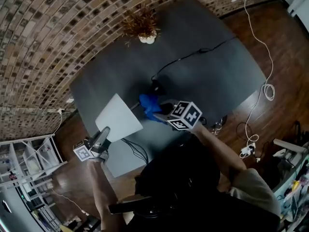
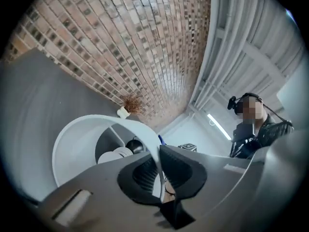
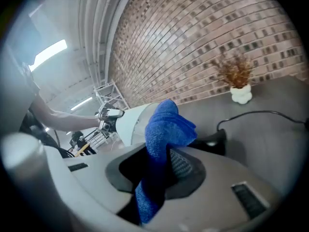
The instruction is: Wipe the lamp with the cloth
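A lamp lies tipped on the grey table, its white shade [image 1: 118, 116] pointing at the near-left corner and its dark base [image 1: 155, 86] toward the middle. My left gripper [image 1: 103, 135] is shut on the shade's rim [image 2: 155, 153]; the left gripper view looks into the open shade [image 2: 91, 144] with the bulb inside. My right gripper [image 1: 166, 109] is shut on a blue cloth [image 1: 150, 105], held beside the lamp's stem just right of the shade. In the right gripper view the blue cloth [image 3: 161, 149] sticks out between the jaws, with the shade [image 3: 133, 122] behind it.
A black cord [image 1: 193, 54] runs from the lamp base across the table [image 1: 217, 76]. A small white pot with dried plants [image 1: 146, 36] stands at the far edge by the brick wall. A white cable [image 1: 263, 47] lies on the wooden floor at right. A shelf [image 1: 24, 163] stands at lower left.
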Demonstrator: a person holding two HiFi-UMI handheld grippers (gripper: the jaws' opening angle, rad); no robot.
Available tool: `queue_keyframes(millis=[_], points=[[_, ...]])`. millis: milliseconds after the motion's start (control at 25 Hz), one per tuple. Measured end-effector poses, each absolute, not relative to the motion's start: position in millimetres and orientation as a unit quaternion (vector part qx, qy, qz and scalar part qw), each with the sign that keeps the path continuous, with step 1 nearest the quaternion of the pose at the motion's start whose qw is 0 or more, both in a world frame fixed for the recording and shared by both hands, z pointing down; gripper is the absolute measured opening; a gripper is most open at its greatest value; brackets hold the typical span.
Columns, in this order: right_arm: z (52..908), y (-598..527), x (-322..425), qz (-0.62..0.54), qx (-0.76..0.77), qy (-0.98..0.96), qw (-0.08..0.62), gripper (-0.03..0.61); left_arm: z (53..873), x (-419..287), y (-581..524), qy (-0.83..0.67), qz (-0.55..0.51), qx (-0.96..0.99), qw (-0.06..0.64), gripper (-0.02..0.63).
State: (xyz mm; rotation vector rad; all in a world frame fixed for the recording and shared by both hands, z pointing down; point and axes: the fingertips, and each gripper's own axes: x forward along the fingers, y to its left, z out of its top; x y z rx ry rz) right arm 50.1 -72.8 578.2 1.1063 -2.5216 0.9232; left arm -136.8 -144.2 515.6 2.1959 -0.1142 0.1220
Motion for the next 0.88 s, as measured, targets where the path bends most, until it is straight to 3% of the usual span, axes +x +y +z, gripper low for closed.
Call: queue_keyframes(millis=[280,680,880], points=[[625,-135,-48,0.342,0.277,-0.873,0.210,0.089,531,-147,-128,-0.041,0.020,0.894,0.446,0.009],[644,-136,51,0.389,0.428,-0.785,0.222,0.094,530,-142,-126,-0.041,0.021,0.893,0.447,0.009],[615,-146,-18,0.307,0.374,-0.844,0.233,0.094,530,-145,-126,-0.039,0.021,0.895,0.444,0.009]])
